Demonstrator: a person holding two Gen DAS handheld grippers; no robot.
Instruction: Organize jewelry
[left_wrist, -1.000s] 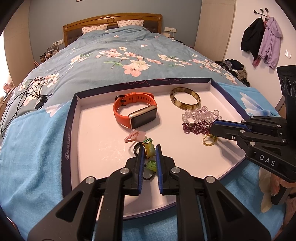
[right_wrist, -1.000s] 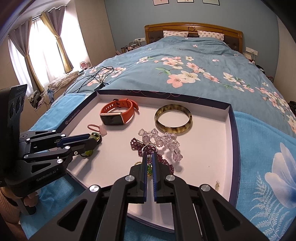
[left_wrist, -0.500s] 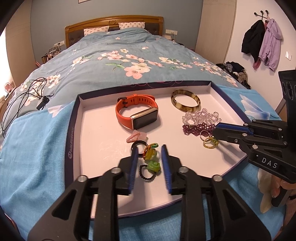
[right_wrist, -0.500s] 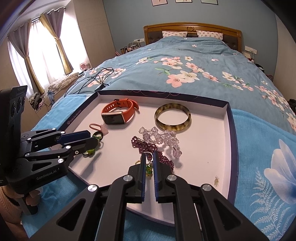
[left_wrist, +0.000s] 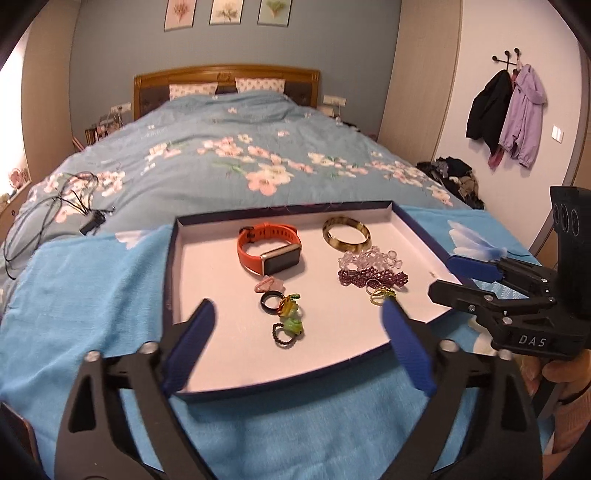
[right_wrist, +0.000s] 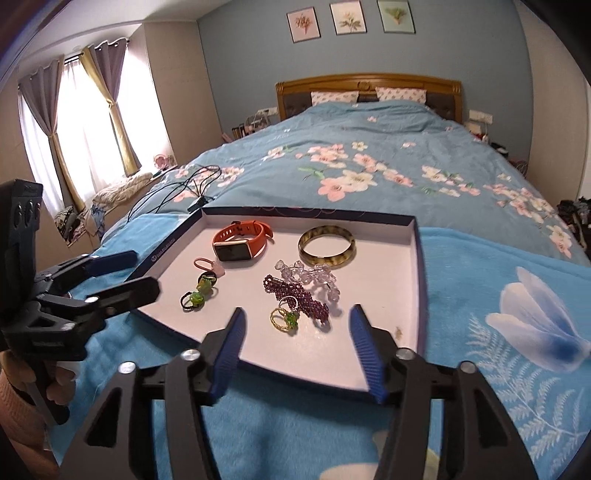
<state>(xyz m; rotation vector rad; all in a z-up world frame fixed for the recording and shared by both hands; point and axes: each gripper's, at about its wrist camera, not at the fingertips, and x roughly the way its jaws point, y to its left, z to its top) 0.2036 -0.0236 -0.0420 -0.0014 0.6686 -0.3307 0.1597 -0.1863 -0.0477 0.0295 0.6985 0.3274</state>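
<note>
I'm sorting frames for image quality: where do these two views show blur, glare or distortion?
Left wrist view: the left gripper pads look motion-smeared and the fisheye bows the tray edges. Right wrist view: the window is blown out white, while the jewelry stays sharp.

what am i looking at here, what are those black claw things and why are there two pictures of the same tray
Each black claw is a hand-held gripper, not a robot; a person holds one in each hand, and a camera on each looks out along its blue-padded jaws. One picture is taken from the left gripper, the other from the right gripper, so each also catches its partner off to the side. Both stand wide open and hold nothing. On the bed lies a shallow tray with jewelry: an orange watch, a brown bangle, clear beads, a purple bead bracelet, a gold ring, a black ring and green rings.
</note>
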